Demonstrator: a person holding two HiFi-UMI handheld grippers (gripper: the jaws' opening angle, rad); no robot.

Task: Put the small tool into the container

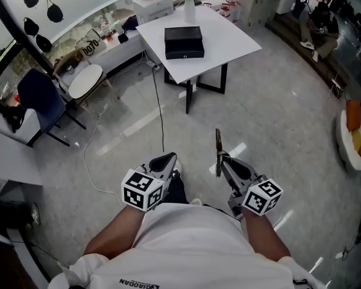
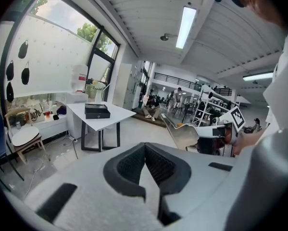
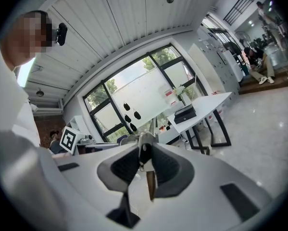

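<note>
The container is a flat black box (image 1: 184, 42) lying closed on a white table (image 1: 231, 41) across the floor ahead; it also shows as the black box (image 2: 97, 111) in the left gripper view and the black box (image 3: 184, 114) in the right gripper view. My right gripper (image 1: 221, 159) is shut on the small tool (image 1: 218, 149), a scraper with a metal blade and a wooden handle (image 3: 150, 184). The blade (image 2: 184, 136) stands edge-up in front of me. My left gripper (image 1: 167, 159) is held beside it, its jaws shut with nothing between them (image 2: 144, 149). Both grippers are close to my body, far from the table.
A blue chair (image 1: 41, 95) and a round white stool (image 1: 85, 80) stand to the left. A black cable (image 1: 159, 107) runs over the grey floor towards the table. A vase of flowers (image 1: 189, 5) stands at the table's far edge. An orange-cushioned seat (image 1: 352, 131) sits at the right.
</note>
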